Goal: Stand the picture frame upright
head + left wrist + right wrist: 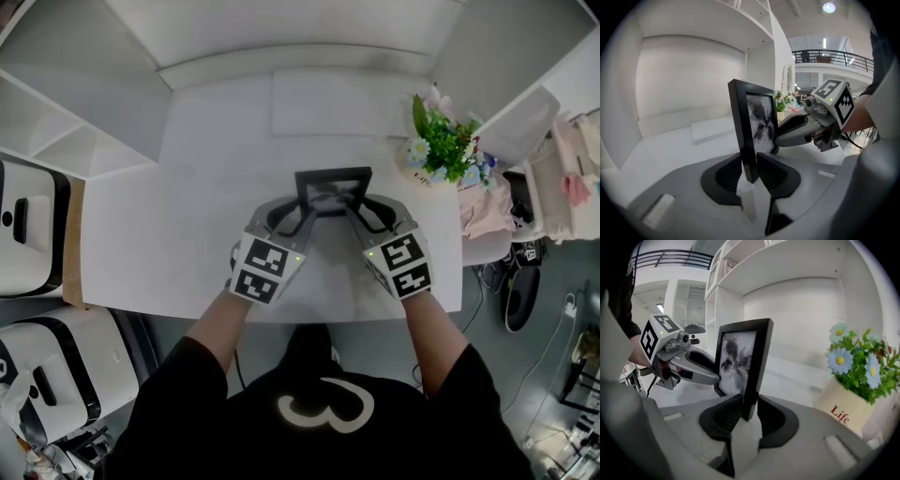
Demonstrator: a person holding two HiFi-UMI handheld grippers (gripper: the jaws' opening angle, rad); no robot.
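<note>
Your left gripper (750,171) and right gripper (749,416) fingers each clamp a side edge of the upright picture frame (333,192). Release unevenly and it may topple onto the worktop (187,216).

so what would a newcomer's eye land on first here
The black picture frame, held upright at the middle of the white desk, catches the eye first. The left gripper and the right gripper each have their jaws closed on one of its side edges. Next comes the pot of daisies near the desk's right edge, to the right of the frame.
</note>
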